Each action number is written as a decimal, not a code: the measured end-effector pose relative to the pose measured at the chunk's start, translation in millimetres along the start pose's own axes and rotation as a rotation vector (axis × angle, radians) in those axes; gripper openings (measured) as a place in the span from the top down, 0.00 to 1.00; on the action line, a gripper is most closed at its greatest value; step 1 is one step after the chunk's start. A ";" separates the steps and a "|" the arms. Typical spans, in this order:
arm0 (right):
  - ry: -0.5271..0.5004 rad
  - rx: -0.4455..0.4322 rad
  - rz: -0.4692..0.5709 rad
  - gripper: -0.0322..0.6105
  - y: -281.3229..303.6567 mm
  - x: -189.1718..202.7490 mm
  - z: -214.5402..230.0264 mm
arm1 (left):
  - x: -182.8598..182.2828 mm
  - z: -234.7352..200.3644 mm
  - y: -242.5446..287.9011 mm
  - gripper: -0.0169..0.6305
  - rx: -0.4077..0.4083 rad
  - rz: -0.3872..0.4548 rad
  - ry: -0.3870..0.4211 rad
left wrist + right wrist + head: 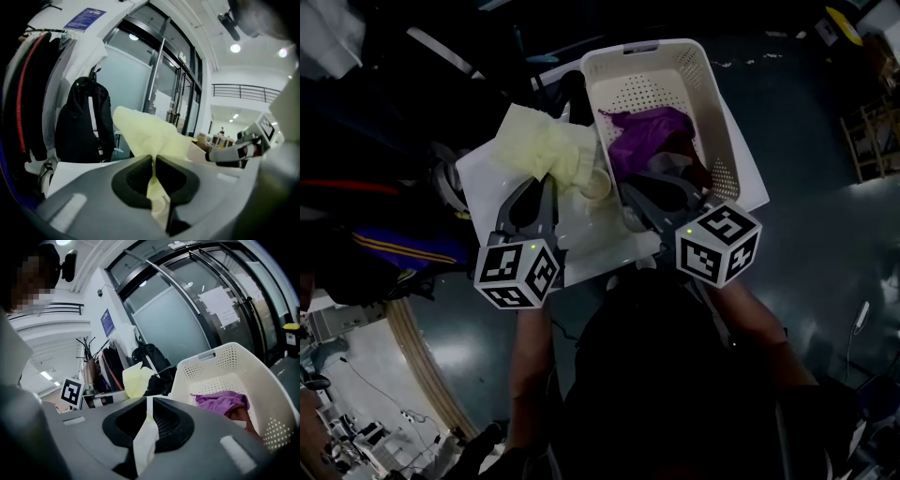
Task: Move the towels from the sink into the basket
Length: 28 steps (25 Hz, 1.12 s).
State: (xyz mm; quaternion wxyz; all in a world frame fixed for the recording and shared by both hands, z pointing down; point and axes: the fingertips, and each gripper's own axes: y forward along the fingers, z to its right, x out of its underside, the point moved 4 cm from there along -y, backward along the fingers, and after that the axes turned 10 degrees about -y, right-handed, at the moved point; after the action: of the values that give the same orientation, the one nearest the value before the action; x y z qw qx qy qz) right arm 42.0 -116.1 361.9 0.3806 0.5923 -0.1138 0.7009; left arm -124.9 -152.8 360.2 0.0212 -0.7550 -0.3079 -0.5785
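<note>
A pale yellow towel (546, 145) hangs bunched over the white surface (483, 178), just left of the white perforated basket (712, 103). My left gripper (546, 183) is shut on it; in the left gripper view the yellow towel (150, 133) is pinched between the dark pads (136, 176). My right gripper (628, 192) is shut on a pale edge of the same cloth (146, 437), near the basket's near-left corner. A purple towel (652, 136) lies inside the basket (225, 366), with a dark reddish cloth (689, 155) beside it.
A black backpack (86, 122) and hanging jackets (28, 93) stand behind the white surface. Glass doors (187, 324) rise beyond the basket. Dark floor (825, 234) lies right of the basket, and the person's arms (530, 366) reach in from below.
</note>
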 end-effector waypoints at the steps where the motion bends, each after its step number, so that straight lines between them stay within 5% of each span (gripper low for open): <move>1: 0.000 0.009 0.005 0.89 -2.7 -0.5 0.4 | -3.0 4.3 -0.1 0.94 0.015 0.004 0.008; 17: -0.005 0.170 0.077 0.89 -64.5 -4.1 16.0 | -37.6 90.0 15.9 0.94 0.260 0.080 0.072; 28: 0.017 0.267 0.101 0.89 -96.2 -8.3 42.1 | -40.6 136.6 62.0 0.94 0.367 0.042 0.096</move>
State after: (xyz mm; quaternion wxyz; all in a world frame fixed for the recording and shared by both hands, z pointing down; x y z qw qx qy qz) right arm 137.6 -79.3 337.7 0.2635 0.6255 -0.0460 0.7330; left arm 17.3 -167.7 299.3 0.1855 -0.7161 -0.3912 -0.5475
